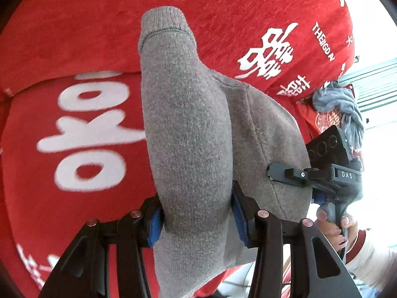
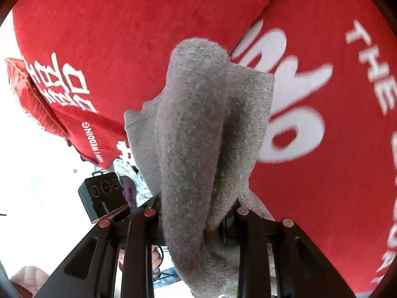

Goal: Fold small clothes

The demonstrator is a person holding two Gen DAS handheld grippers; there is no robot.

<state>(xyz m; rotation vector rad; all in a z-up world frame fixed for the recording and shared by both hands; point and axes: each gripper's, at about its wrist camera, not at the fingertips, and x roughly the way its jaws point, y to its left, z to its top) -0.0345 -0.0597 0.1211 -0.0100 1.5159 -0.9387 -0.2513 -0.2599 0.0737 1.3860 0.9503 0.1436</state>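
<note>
One grey knitted garment (image 1: 188, 134) is being held up between both tools, hanging clear above a red blanket (image 1: 74, 37) printed with white lettering. The left tool (image 1: 197, 217) is pinching a thick bunched fold of it between its blue pads, jaws at a middling width with the fabric filling the gap. The right tool (image 2: 196, 219) is clamping another gathered part more narrowly; in the left wrist view it is showing at the garment's far edge, with a hand (image 1: 335, 226) wrapped around its handle.

The garment is looking soft, light and limp: it is drooping and bulging around each grip instead of keeping any shape, so it is likely to sag wherever it is unsupported. The fuzzy knit is probably giving the pads good friction, so slipping seems unlikely, and nothing about it is fragile. For a neat fold, I judge the better holds to be at the hem or the corners of a single layer, well apart, rather than on bunched fabric as now. A ribbed cuff (image 1: 161, 19) is sticking out at the far end.

Counting: two tools, one red blanket, one red cushion (image 1: 322, 116) at its edge, and one bluish-grey cloth (image 1: 342, 106) crumpled near it.
</note>
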